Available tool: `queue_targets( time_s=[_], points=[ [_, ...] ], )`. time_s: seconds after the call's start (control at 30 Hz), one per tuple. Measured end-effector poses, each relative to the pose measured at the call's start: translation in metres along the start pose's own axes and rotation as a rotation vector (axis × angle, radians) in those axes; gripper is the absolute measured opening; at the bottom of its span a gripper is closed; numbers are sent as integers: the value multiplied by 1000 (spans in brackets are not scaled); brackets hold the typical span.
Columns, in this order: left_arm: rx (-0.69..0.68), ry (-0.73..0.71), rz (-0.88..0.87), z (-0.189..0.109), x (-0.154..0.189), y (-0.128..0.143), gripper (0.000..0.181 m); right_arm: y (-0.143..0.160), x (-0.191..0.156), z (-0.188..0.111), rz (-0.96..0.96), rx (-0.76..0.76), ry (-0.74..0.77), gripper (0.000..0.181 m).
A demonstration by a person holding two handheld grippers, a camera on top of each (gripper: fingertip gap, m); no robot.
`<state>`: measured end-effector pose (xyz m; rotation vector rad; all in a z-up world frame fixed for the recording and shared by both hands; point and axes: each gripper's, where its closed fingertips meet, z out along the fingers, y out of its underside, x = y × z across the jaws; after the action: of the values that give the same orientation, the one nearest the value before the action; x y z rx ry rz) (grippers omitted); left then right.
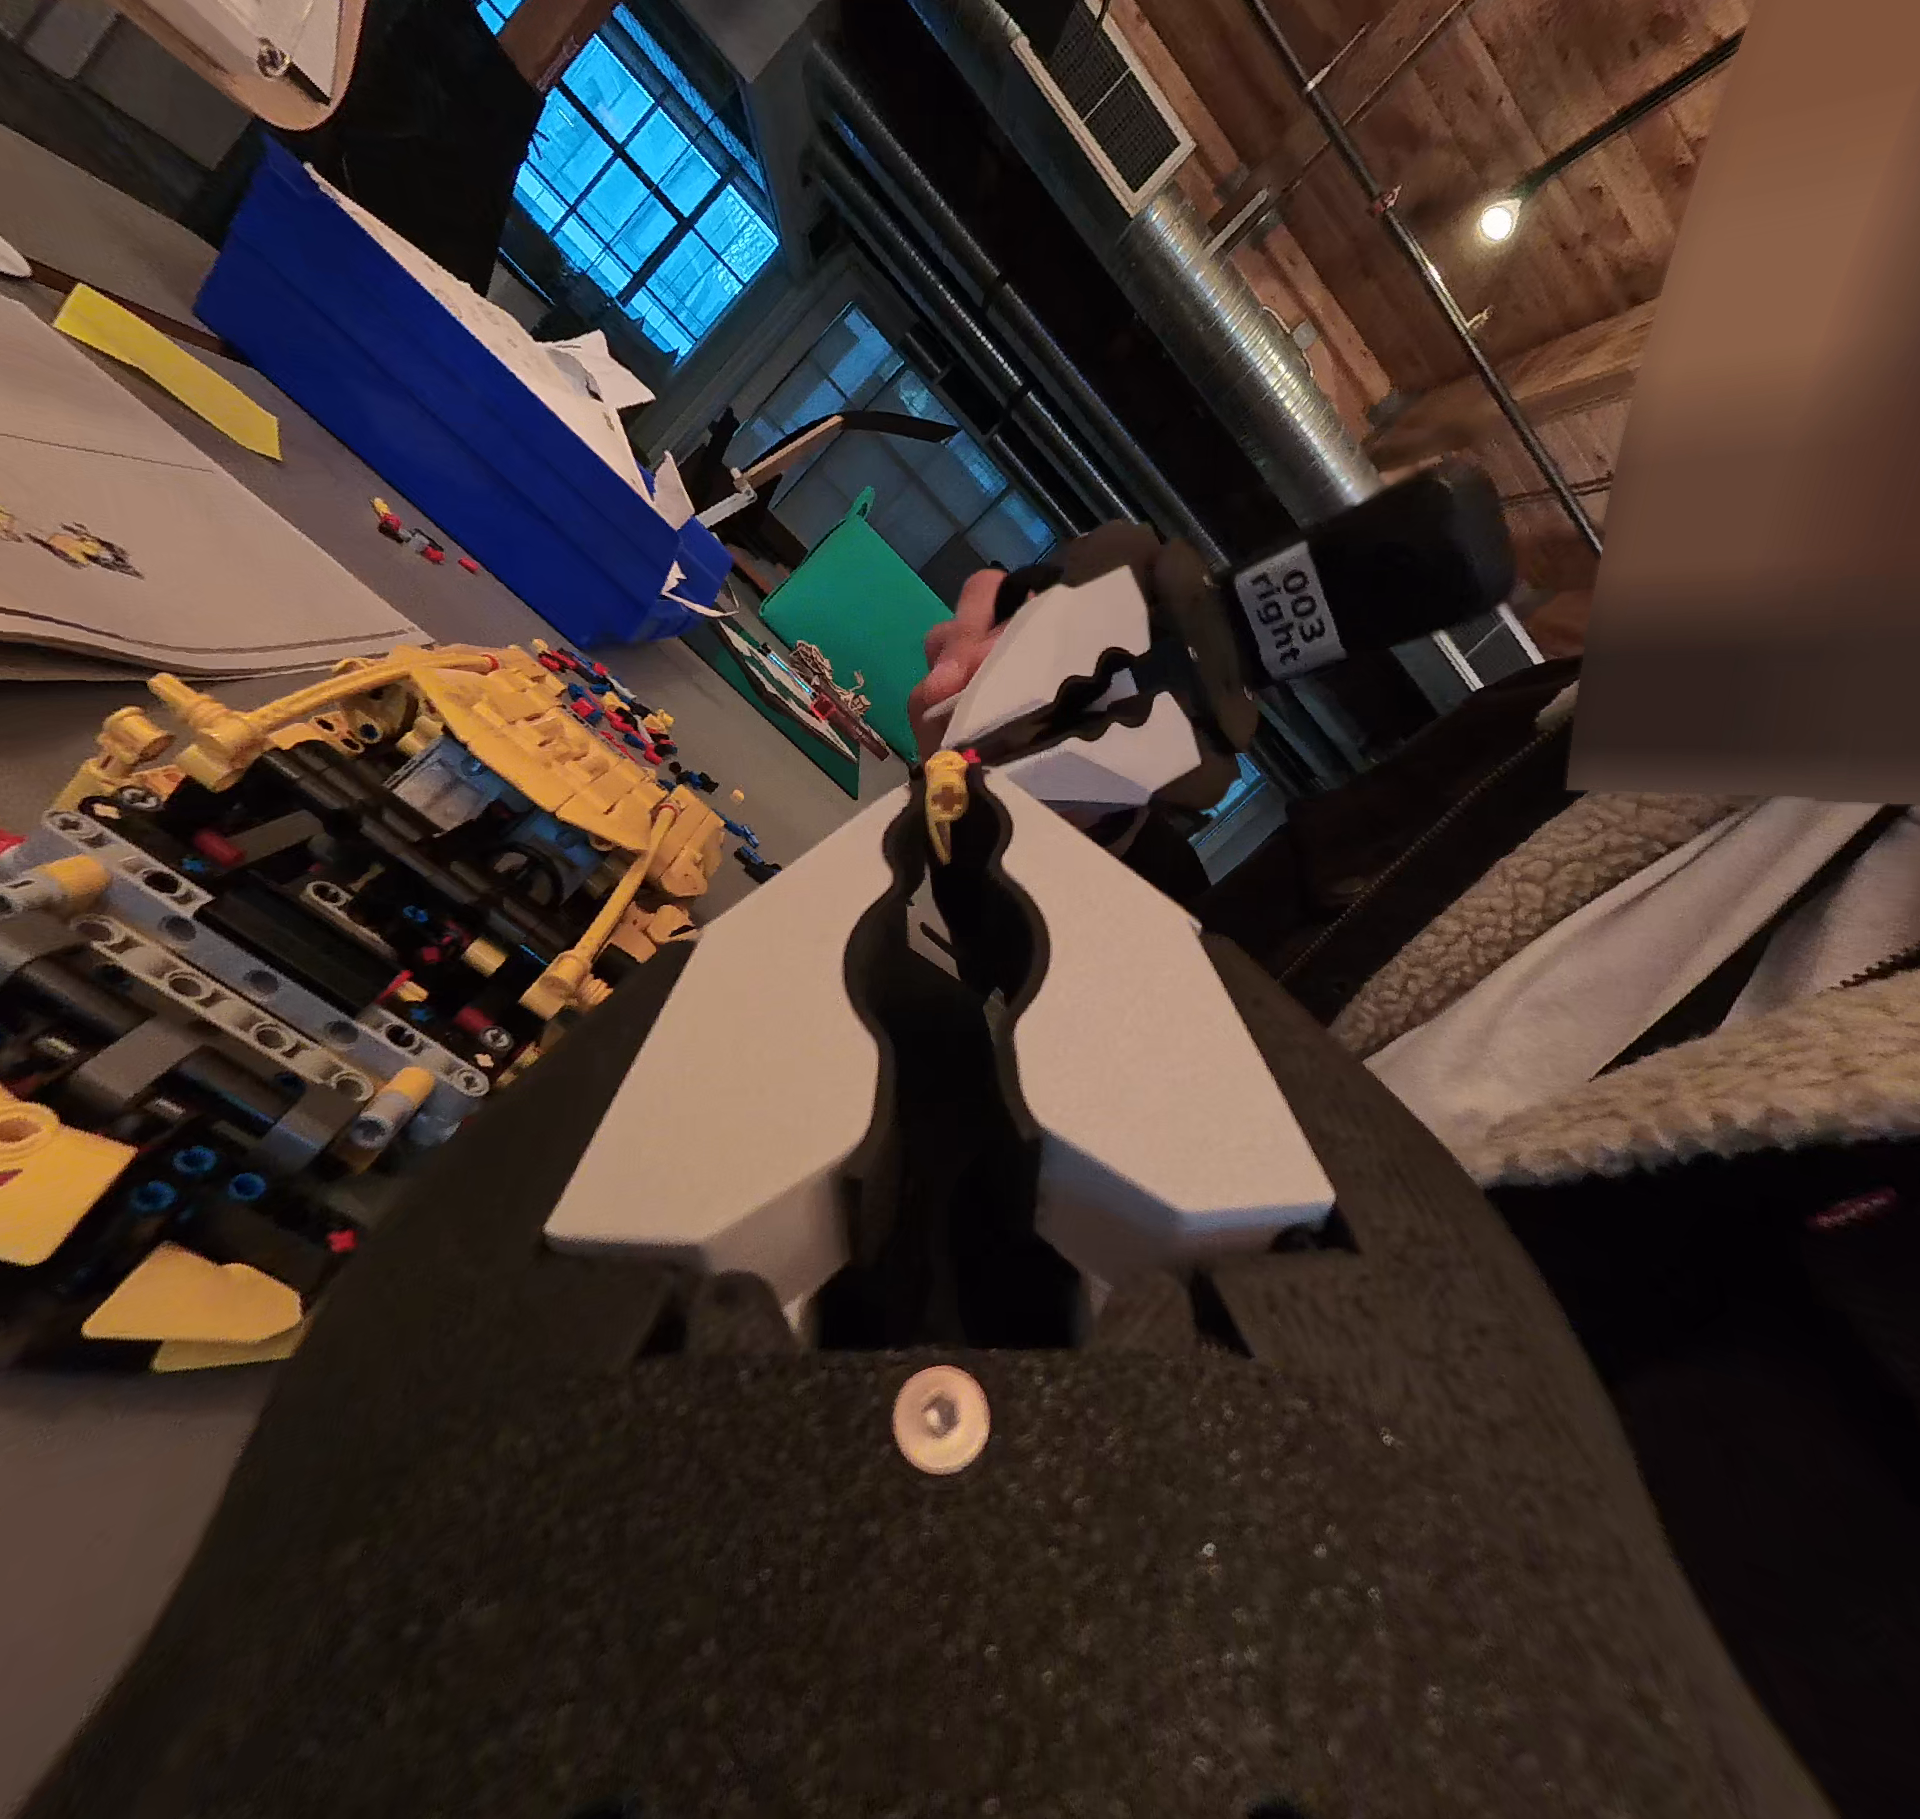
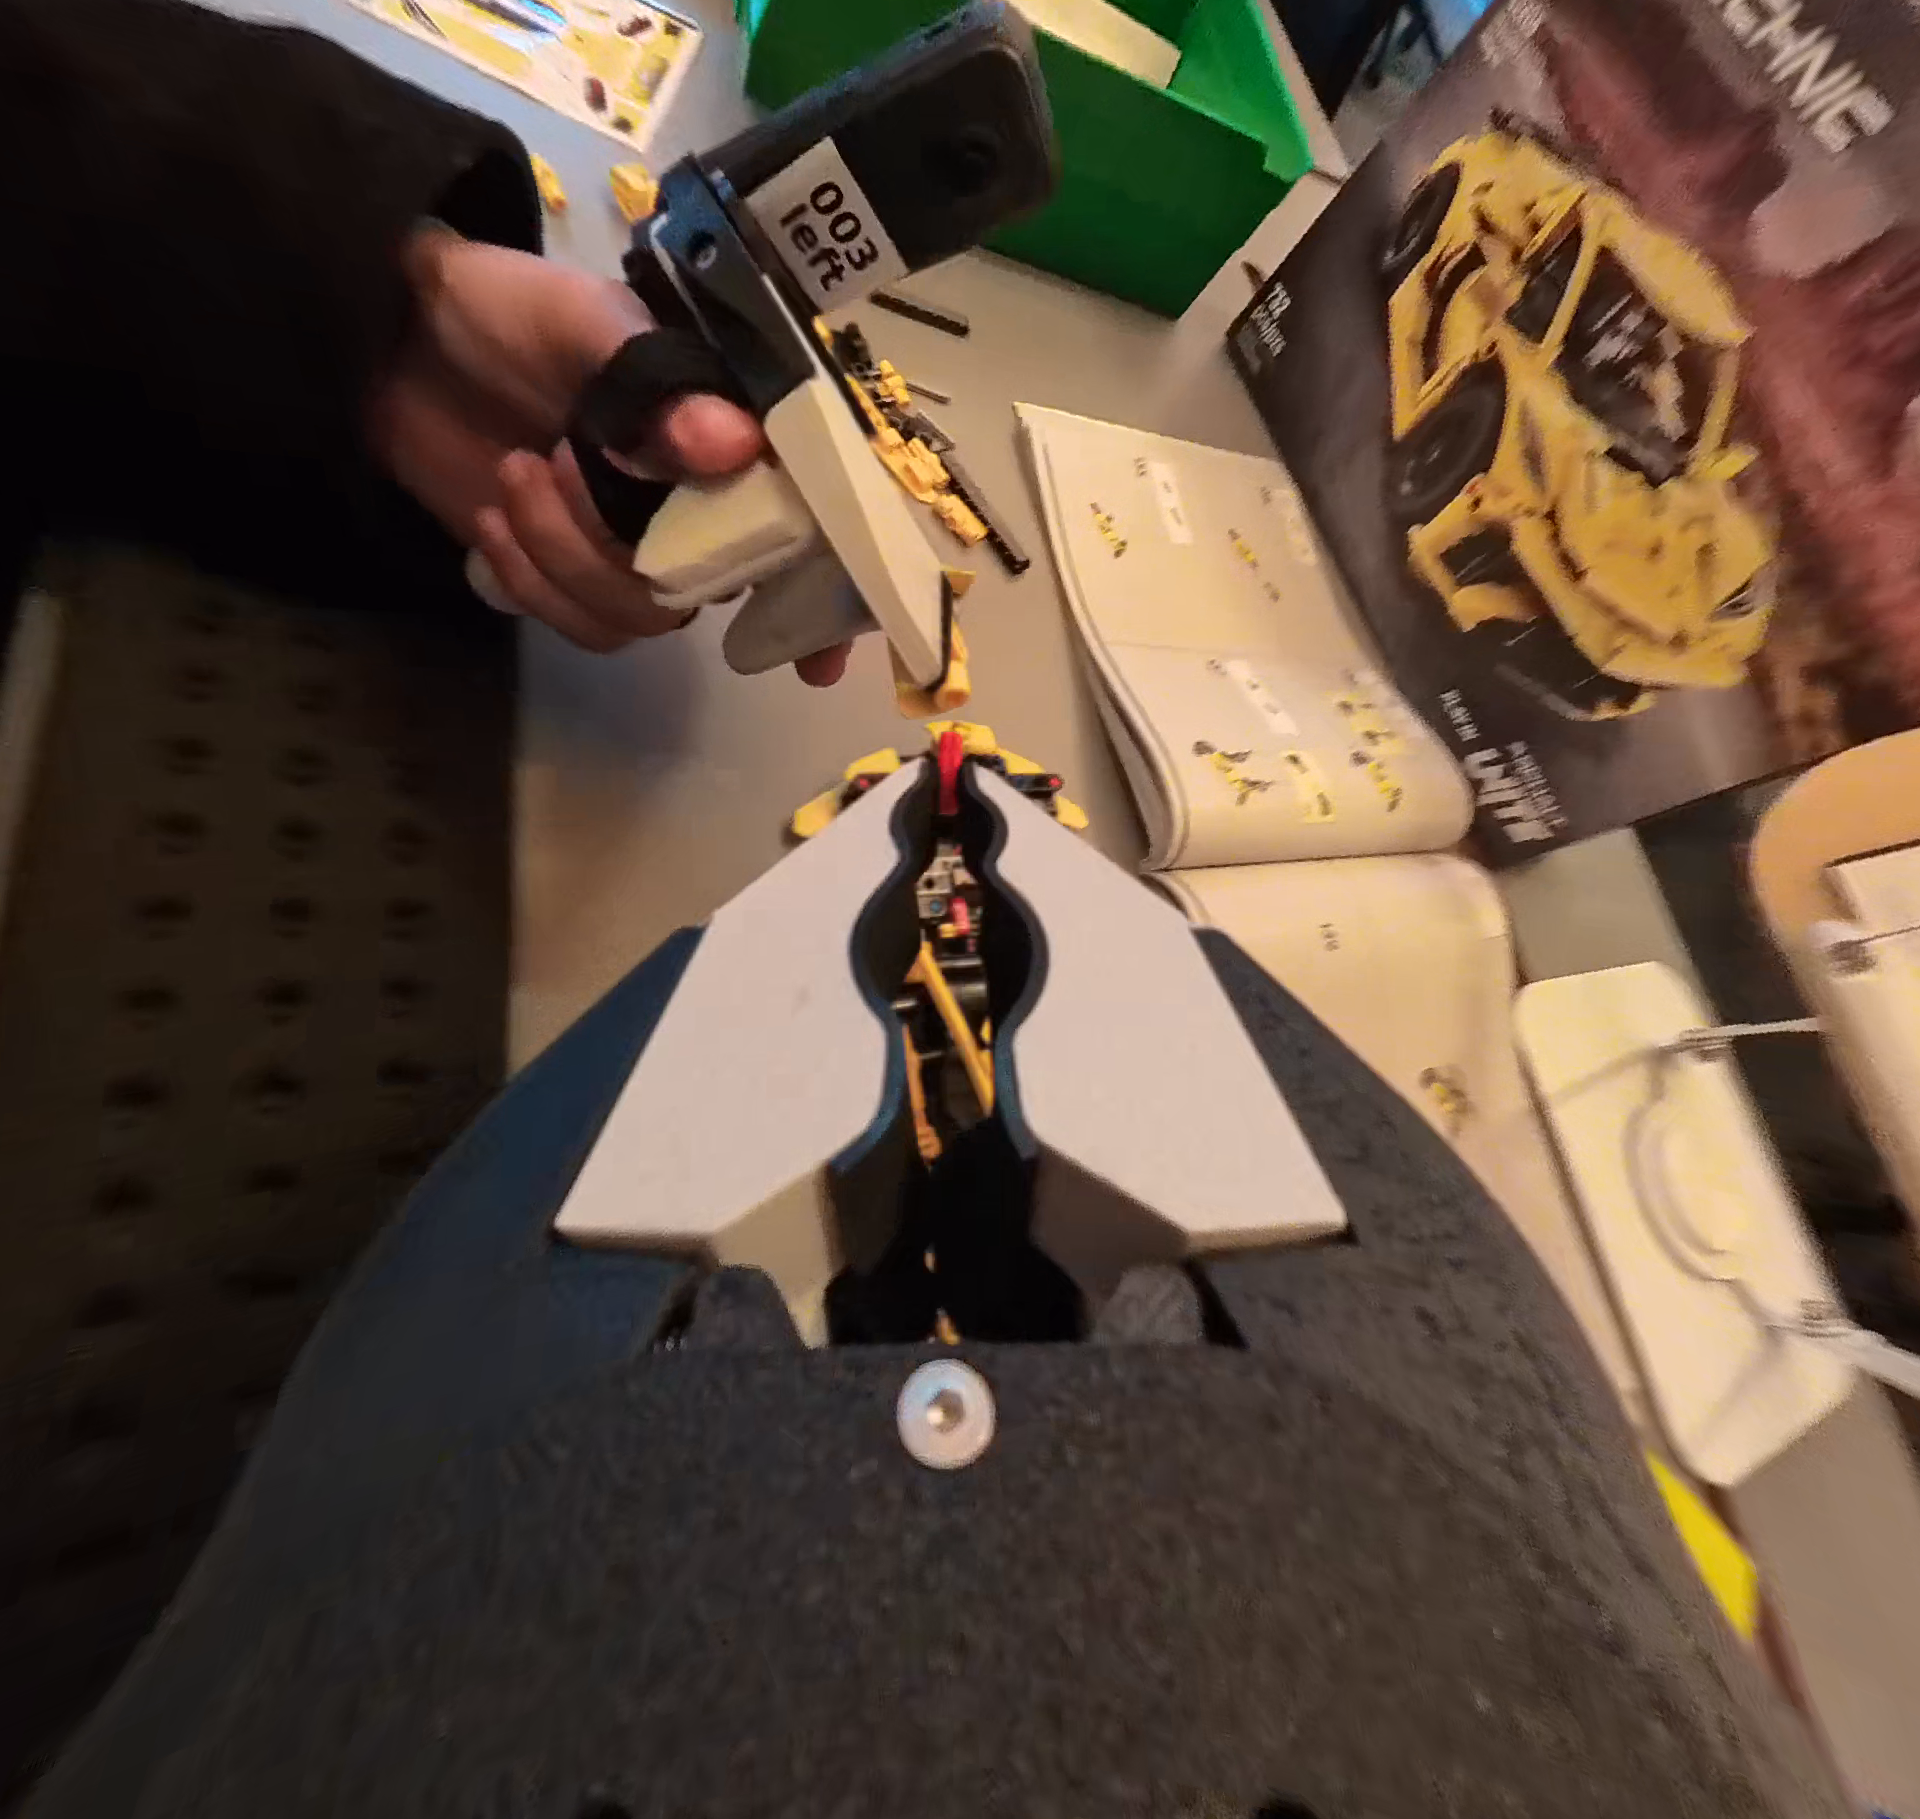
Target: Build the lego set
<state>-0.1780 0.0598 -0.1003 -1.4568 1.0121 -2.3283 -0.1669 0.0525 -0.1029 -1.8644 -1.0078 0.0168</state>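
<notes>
Lego car (image 1: 343,896), yellow and half-built, lies on the grey table (image 1: 94,1561) at the left of the left wrist view, while the left gripper (image 1: 948,803) pinches a small yellow connector (image 1: 945,798) in the air, tip to tip with the right gripper (image 1: 1023,730). In the right wrist view, the right gripper (image 2: 948,782) clamps a red pin (image 2: 949,782) just below that connector (image 2: 935,694); any misalignment could pop either piece loose. Instruction booklet (image 2: 1247,626) and box (image 2: 1558,367) crowd the right; bare table lies left.
</notes>
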Motion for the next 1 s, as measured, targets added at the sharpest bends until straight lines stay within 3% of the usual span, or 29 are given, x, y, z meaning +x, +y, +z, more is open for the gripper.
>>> queue_targets(
  time_s=[0.5, 0.8, 1.0],
  points=[
    [-66, -37, 56, 5, -3, 11, 7, 7, -6, 7, -123, -95, 29, 2],
    [-211, -112, 102, 7, -15, 34, 7, 29, -20, 9, -148, -190, -56, 2],
    [-230, -142, 71, 6, -23, 38, 7, 34, -22, 14, -69, -164, -71, 1]
  ],
)
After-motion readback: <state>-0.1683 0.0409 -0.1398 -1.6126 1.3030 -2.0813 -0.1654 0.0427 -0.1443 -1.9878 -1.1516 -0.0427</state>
